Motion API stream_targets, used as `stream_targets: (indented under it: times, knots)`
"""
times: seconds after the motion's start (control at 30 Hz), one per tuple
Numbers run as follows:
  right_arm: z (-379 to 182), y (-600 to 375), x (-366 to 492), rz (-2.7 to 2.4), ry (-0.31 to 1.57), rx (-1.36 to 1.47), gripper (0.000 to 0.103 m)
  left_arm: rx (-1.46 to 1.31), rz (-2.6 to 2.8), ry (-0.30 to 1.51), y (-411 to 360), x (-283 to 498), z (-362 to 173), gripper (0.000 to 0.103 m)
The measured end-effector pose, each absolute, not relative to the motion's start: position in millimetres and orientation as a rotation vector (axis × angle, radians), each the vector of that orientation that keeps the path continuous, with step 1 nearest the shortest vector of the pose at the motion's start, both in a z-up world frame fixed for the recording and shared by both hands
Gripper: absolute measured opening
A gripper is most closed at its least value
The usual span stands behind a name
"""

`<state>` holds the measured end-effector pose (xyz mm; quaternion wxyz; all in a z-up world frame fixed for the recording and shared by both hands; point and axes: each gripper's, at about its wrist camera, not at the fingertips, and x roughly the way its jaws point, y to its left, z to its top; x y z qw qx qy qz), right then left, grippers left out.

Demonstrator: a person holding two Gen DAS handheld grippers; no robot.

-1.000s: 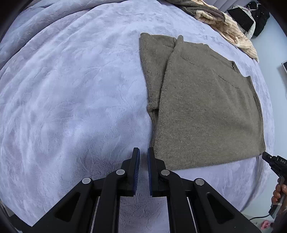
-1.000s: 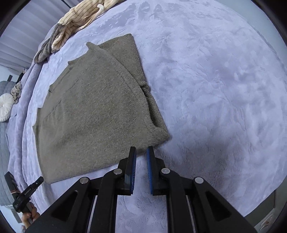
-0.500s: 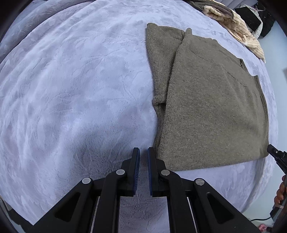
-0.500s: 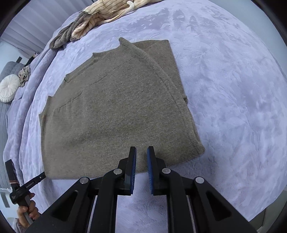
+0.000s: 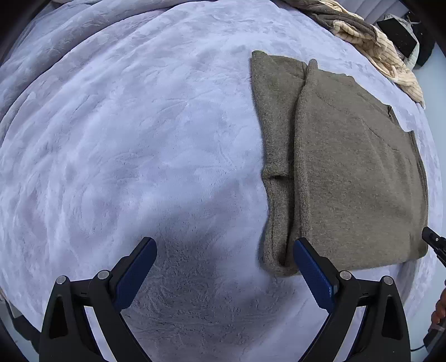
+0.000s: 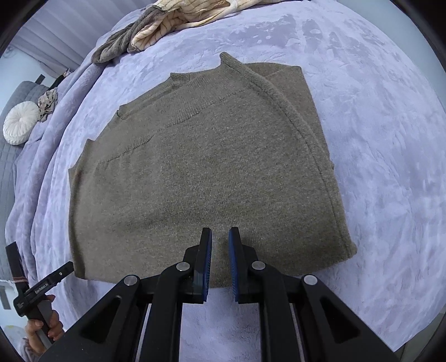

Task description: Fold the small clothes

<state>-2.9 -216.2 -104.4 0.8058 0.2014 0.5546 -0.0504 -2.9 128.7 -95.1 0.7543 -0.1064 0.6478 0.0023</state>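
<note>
A bed covered by a lavender plush blanket carries the scene. In the right wrist view, a round white cushion rests on a grey quilted piece at the far left, and a heap of cream striped and grey clothes lies at the bed's far edge. The olive knit sweater, partly folded with one side turned in, lies flat near the bed's near edge.

Left claw: pointed steeply down over bare blanket, its jaws just sprung wide apart and gripping nothing; the right-hand blue pad stands just beside the sweater's near corner. In the right wrist view, a hand grips this tool's handle at lower left.

Right claw: tilted down above the sweater's near hem, jaws nearly closed with a narrow gap, no cloth visibly between them.
</note>
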Motion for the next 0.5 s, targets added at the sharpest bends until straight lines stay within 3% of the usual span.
stream_targets:
  times: [0.5]
  knots:
    - [-111, -183, 2, -0.035, 1.212, 0.442, 0.016, -0.204, 0.052, 1.442, 157, -8, -101, 0.098]
